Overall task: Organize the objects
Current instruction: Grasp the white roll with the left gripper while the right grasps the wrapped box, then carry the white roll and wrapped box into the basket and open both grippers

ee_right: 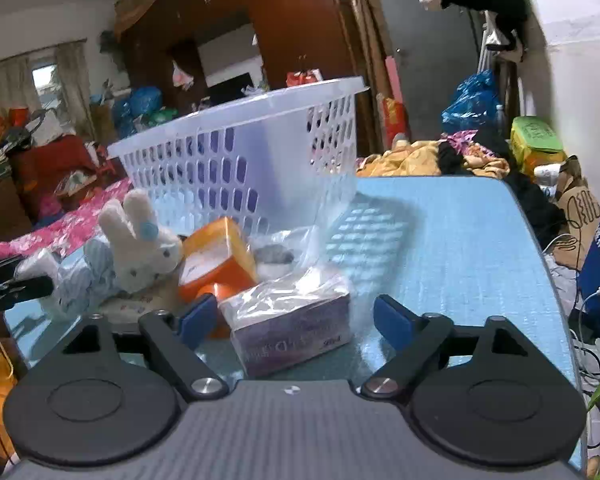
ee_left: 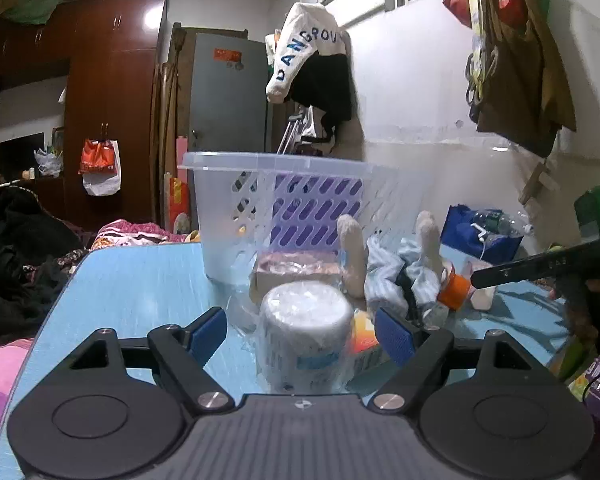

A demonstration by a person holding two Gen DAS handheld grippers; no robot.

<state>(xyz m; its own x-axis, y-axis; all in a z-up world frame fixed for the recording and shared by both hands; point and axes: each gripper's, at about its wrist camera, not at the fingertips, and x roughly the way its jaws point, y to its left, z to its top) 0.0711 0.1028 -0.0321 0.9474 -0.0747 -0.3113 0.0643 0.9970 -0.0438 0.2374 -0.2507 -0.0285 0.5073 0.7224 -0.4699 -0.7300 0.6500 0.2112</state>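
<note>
On the blue tabletop [ee_right: 460, 248] a translucent perforated laundry basket [ee_right: 252, 160] is set upright, and a cluster of small items is gathered just in front of it. From the left wrist view, the left gripper [ee_left: 300, 330] is seen low over the table with its blue-padded jaws standing apart; a white cylindrical tub wrapped in clear plastic [ee_left: 306, 332] sits between them, and a gap is visible on each side, so no pad is pressed against it. Behind the tub, a pinkish box in clear wrap [ee_left: 296, 272] lies against the foot of the basket, and a plush rabbit in pale striped cloth [ee_left: 396, 268] is sprawled to its right, ears upward. Beside the rabbit an orange-capped small bottle [ee_left: 456, 290] can be made out. From the right wrist view, the right gripper [ee_right: 296, 318] is likewise held low with its jaws apart, and a purple box in a clear plastic bag [ee_right: 292, 326] lies between them, untouched on the right side; contact on the left cannot be told. An orange box [ee_right: 216, 256] leans between the rabbit and the purple box. Bedding and clutter surround the table.
</note>
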